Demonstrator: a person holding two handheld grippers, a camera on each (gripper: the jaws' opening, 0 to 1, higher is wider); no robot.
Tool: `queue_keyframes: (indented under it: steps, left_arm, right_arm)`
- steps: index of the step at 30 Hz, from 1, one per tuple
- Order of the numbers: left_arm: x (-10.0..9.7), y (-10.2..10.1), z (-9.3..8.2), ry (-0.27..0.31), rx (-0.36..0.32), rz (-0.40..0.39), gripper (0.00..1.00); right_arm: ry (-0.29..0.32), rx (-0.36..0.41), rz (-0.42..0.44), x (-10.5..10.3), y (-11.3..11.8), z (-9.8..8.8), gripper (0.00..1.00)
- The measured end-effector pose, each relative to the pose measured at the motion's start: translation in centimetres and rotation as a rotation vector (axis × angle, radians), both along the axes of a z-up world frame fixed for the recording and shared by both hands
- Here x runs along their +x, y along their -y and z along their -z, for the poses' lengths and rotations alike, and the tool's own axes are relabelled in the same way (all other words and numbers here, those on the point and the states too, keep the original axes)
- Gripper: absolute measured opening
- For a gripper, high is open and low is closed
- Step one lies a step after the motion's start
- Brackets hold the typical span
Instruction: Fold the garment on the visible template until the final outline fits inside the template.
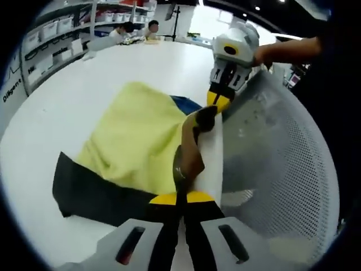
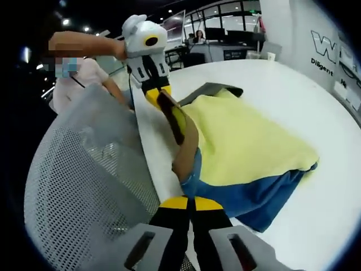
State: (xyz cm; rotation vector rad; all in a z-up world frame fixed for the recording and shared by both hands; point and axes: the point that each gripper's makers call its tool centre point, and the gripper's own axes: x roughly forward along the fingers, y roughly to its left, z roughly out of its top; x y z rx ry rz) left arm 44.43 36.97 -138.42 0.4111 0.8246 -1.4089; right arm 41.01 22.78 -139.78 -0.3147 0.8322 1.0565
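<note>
Right now both grippers are pinching the near edge of the garment [image 1: 135, 141], a yellow, blue and dark piece lying mid-frame on the white tabletop [image 1: 84, 90]. The left gripper [image 1: 181, 195] and right gripper [image 2: 189, 197] are each closing their fingers tight on a corner. To fold well, I'd judge both should be rising evenly, keeping the edge taut beside the mesh chair [image 1: 282, 158].
</note>
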Motion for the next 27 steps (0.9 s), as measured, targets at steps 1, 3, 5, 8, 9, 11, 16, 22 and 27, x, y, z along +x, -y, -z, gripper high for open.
queue_keyframes:
  steps: [1,3,5,8,9,11,16,22,27]
  left_arm:
    - [-0.1,0.0,-0.4,-0.001,-0.006,0.004,0.0]
    - [-0.1,0.1,-1.4,-0.001,-0.029,0.004,0.0]
    - [0.3,0.2,-2.2,-0.004,-0.046,-0.004,0.0]
    - [1.3,0.4,-3.8,0.002,-0.077,-0.023,0.0]
    - [1.8,0.6,-4.6,0.008,-0.095,-0.036,0.0]
    - [2.9,0.9,-5.9,0.016,-0.132,-0.066,0.0]
    - [5.5,1.2,-8.2,0.063,-0.188,-0.121,0.0]
    - [8.6,1.3,-10.2,0.173,-0.214,-0.185,0.0]
    - [10.9,1.7,-12.0,0.247,-0.226,-0.231,0.0]
  right_arm:
    - [0.009,0.003,-0.003,0.1,0.1,-0.4,0.0]
    - [0.032,0.024,-0.001,0.5,0.1,-1.6,0.0]
    - [0.06,0.035,0.008,1.2,0.3,-2.9,0.0]
    - [0.106,0.056,0.023,2.6,0.4,-4.7,0.0]
    - [0.129,0.064,0.025,3.1,0.3,-5.6,0.0]
    - [0.15,0.069,0.03,3.9,0.3,-6.5,0.0]
    - [0.242,0.078,0.039,6.2,0.3,-9.3,0.0]
    - [0.351,0.075,0.088,9.1,0.8,-11.6,0.0]
    - [0.456,0.079,0.141,11.8,1.2,-14.1,0.0]
